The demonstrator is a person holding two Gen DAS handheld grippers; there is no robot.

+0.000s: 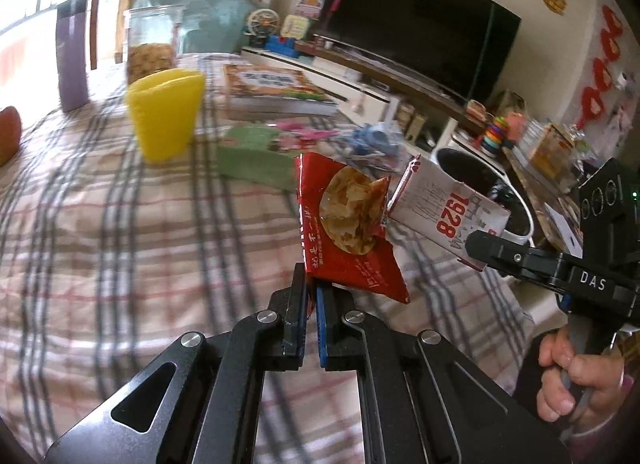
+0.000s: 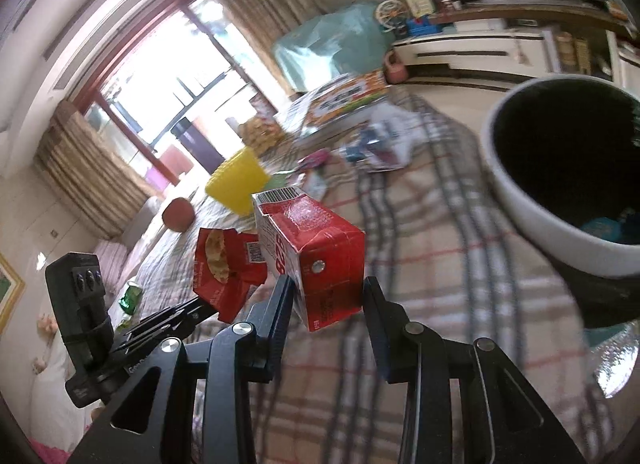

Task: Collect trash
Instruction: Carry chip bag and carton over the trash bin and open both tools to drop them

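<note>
Left gripper (image 1: 311, 288), bottom centre of the left wrist view: fingers pressed together, pinching the lower corner of a red crinkly foil chip packet (image 1: 348, 223), which sticks up mid-frame, clear of the cloth. Right gripper (image 1: 478, 248) comes in from the right edge w/ a boxy paper milk carton (image 1: 448, 215), white side printed "1928", touching the packet's right edge. A hand (image 1: 576, 376) grips the handle, lower right.

Right wrist view: right gripper (image 2: 326, 296) fingers part spread, clamping the carton (image 2: 316, 252) by its sides; here the carton shows red faces, a barcode flap and a round foil straw hole. Packet (image 2: 228, 268) sits just left of it, left gripper (image 2: 210, 308) under it.

Around: plaid checked tablecloth (image 1: 100, 223), soft, wrinkled. Yellow ribbed plastic cup (image 1: 164, 115) upper left, purple flask (image 1: 72, 51) and clear jar of snacks (image 1: 150, 47) behind it. Thick book (image 1: 276, 91) upper centre, green cloth (image 1: 256, 151) and blue-white wrappers (image 1: 376, 143) mid-frame, between the held trash and the table's far edge. Round white bin w/ dark inside (image 1: 504, 191) directly behind the carton in the left view; big at the right edge (image 2: 560, 167) in the right view, blue scrap inside it seen only there. TV (image 1: 420, 15) upper right, left view only; window (image 2: 160, 75) and curtains upper left, plain in the right view only.
</note>
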